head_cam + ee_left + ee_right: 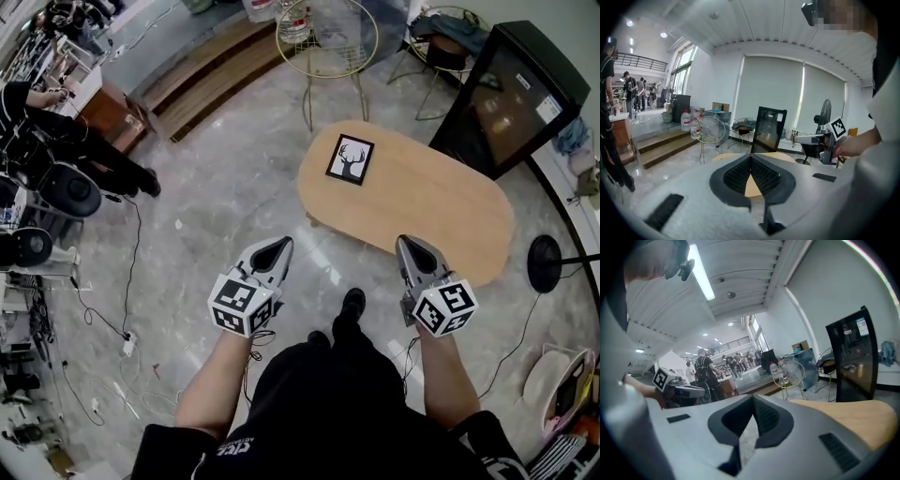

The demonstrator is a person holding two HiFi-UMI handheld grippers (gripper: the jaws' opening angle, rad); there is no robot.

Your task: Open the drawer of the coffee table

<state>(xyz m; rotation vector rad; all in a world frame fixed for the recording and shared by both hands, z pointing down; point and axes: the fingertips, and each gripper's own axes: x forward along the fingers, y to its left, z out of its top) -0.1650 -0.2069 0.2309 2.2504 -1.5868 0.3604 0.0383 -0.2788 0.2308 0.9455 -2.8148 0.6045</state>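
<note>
The oval wooden coffee table (412,211) stands on the marble floor ahead of me, with a framed deer picture (350,159) on its left end. No drawer shows in any view. My left gripper (283,244) is shut and empty over the floor, left of the table's near edge. My right gripper (406,244) is also shut and empty, its tip at the table's near edge. In the left gripper view the shut jaws (751,158) point at the table top (726,156). The right gripper view shows its shut jaws (752,398) with the table top (853,416) to the right.
A black glass-door cabinet (511,94) stands behind the table at the right. A gold wire side table (326,42) is behind it at the left. A fan base (544,264) sits on the floor at the right. Wooden steps (211,75), a person (66,127) and floor cables are at the left.
</note>
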